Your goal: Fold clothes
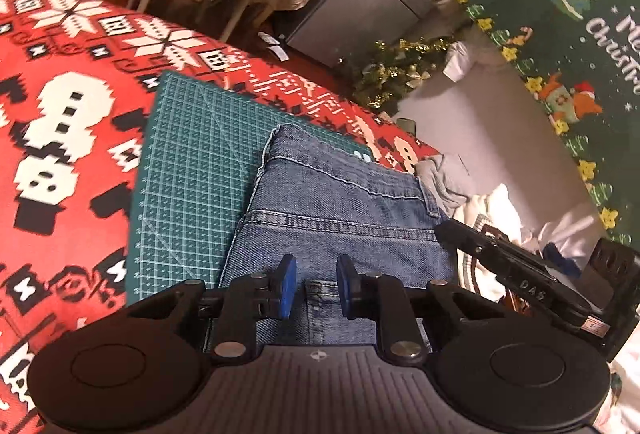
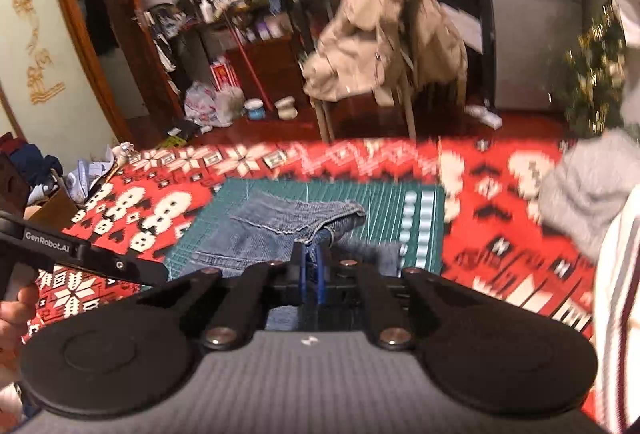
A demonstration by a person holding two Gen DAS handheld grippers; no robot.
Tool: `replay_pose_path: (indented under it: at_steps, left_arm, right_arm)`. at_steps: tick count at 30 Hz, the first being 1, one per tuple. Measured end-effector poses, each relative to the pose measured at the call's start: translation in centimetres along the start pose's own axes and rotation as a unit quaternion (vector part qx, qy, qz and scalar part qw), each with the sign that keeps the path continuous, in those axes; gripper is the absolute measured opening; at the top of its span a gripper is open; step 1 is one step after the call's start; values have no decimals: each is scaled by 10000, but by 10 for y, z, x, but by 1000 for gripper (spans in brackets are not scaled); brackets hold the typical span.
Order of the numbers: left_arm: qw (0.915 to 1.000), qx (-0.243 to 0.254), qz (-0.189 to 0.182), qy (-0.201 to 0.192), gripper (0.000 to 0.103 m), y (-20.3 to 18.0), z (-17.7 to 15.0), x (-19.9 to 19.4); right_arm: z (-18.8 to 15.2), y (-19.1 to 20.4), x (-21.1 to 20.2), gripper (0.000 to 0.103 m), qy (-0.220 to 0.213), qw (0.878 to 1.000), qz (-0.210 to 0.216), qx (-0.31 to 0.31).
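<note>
Blue denim jeans (image 1: 340,210) lie on a green cutting mat (image 1: 192,162) on a red patterned cloth. My left gripper (image 1: 316,288) is open just above the denim, near a belt loop, holding nothing. The right gripper shows at the jeans' right edge in the left wrist view (image 1: 496,250). In the right wrist view my right gripper (image 2: 311,266) is shut on an edge of the jeans (image 2: 280,230) and lifts it off the mat (image 2: 384,206), so the denim rises in a fold toward the fingers.
A grey garment (image 2: 588,190) and a white striped garment (image 2: 616,274) lie to the right on the red cloth (image 2: 500,234). A chair draped with a beige coat (image 2: 384,34) stands beyond the table. A green Christmas blanket (image 1: 560,34) hangs at the right.
</note>
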State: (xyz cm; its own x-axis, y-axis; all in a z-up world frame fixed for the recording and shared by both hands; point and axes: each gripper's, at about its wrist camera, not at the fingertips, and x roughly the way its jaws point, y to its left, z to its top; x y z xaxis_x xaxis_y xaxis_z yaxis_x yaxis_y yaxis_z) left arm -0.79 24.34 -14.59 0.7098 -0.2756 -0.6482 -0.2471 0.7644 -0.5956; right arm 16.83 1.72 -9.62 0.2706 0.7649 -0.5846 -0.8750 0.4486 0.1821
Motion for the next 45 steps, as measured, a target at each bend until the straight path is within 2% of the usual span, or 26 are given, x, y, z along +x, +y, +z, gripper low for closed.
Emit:
replay_pose_path:
  at_steps: [2,6,9,12,14,17,20,22,23,26,27,29,35,38,40,42,43,44,45]
  left_arm:
    - [9999,16,149,59,21,-1,0,7]
    - [9999,-122,59,89,21,4,-3,9]
    - [9999,-67,105,116,22,5,-5,5]
    - [9999,46,137,92,30,5,-4,2]
    - [9999,40,97,91,31,8,-2,2]
    - [9998,-28,-122,137,42,13,2,8]
    - [9997,135,-35,205,44,11,4,16]
    - [9993,244,96,257,42,8,4,22]
    - [9991,312,145,255,40,6,3,23]
    - [9964,511,619,280,10,1,3,28]
    - [9962,493,670,271,10,1,3,27]
    - [9967,446,653,209,2,2,5,22]
    - [9932,651,956,-140,2,-2,22,6]
    - [9920,669,1064,-118,2,1,29,13]
    - [9912,719,1107,-61,3,2,32,18]
    - [9918,848,953,-30,14,-1,32,14]
    - [9931,847,809,-85,16,0,33,9]
    - [9944,791,681,-166,25,2,35,4]
    - [9955,713,577,-245,38,5,39,0]
  right_arm:
    - [-4,-5,7,5,141,9996,-184,-132]
    - [-21,-28,33,5,554,9977,-341,176]
    - [-29,-36,43,5,600,9969,-401,328]
    - [-25,-28,29,5,324,9982,-436,241]
    - [-29,-31,37,5,487,9971,-509,298]
    - [-37,-44,53,6,728,9939,-482,669]
    - [-38,-47,54,13,728,9925,-484,849]
    - [-40,-47,55,25,728,9924,-573,812]
    - [-41,-47,56,26,732,9922,-591,822]
    - [-41,-52,57,27,781,9897,-526,1083]
    - [-40,-53,59,16,805,9890,-454,1152]
    - [-37,-53,60,14,842,9871,-396,1301]
    - [-21,-46,74,9,773,9848,-203,1545]
    - [-7,-41,86,9,631,9870,-187,1465]
    - [-1,-37,97,10,711,9890,-273,1267]
    - [-1,-38,99,13,808,9894,-228,1184]
    - [-1,-41,95,19,769,9895,-149,1215]
    - [0,-44,90,20,696,9897,-99,1250]
    - [2,-48,84,25,591,9899,-71,1288]
